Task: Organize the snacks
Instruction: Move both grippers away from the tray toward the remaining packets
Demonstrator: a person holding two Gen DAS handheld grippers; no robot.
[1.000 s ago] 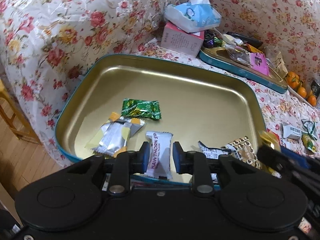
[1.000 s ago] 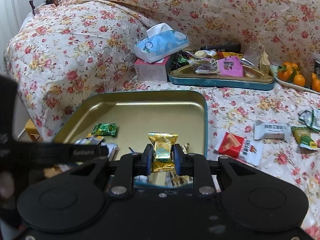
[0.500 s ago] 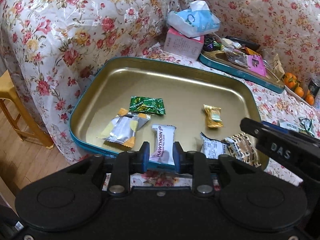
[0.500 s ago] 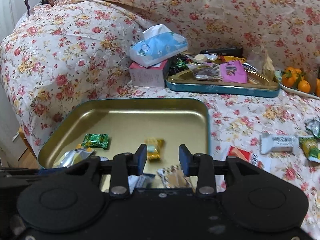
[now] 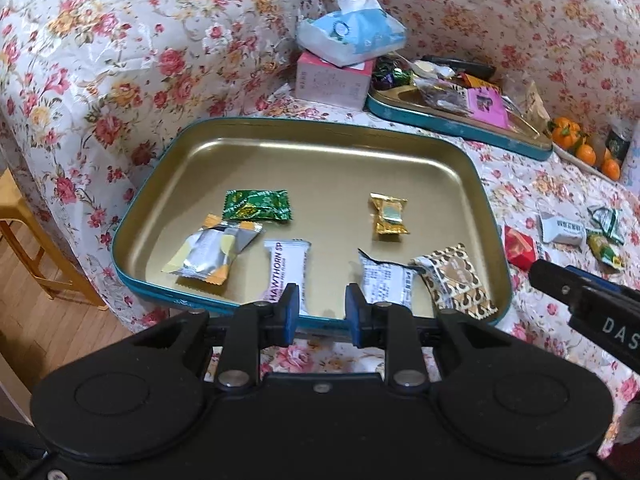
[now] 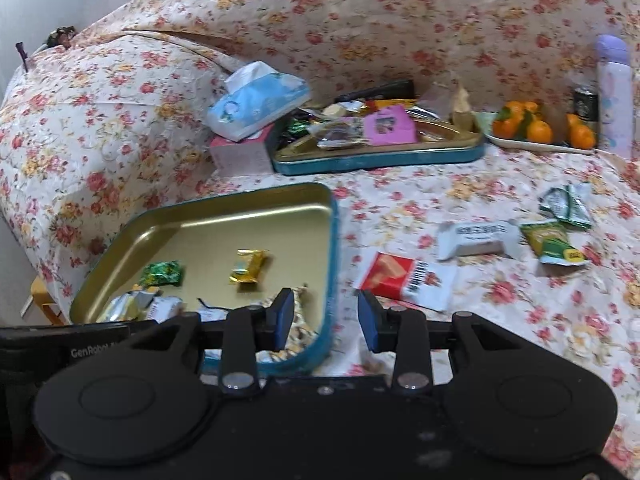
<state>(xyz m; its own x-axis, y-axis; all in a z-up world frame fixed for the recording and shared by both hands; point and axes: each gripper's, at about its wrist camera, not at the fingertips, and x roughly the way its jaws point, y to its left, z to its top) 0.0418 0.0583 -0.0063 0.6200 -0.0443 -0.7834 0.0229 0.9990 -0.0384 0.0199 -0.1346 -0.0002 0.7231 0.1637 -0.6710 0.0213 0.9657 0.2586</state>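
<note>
Left wrist view: left gripper (image 5: 322, 310) parted and empty, over the near rim of the gold-lined, teal-edged rectangular tin tray (image 5: 460, 148). Inside — white "HAWTHORN" snack bar (image 5: 287, 268), green foil candy (image 5: 256, 205), gold-wrapped candy (image 5: 389, 214).

Right wrist view: right gripper (image 6: 325, 317) open, gripping nothing, above the tray's right edge. On the floral cloth beside — red-and-white packet (image 6: 406, 276), white wrapped bar (image 6: 474, 239).
</note>
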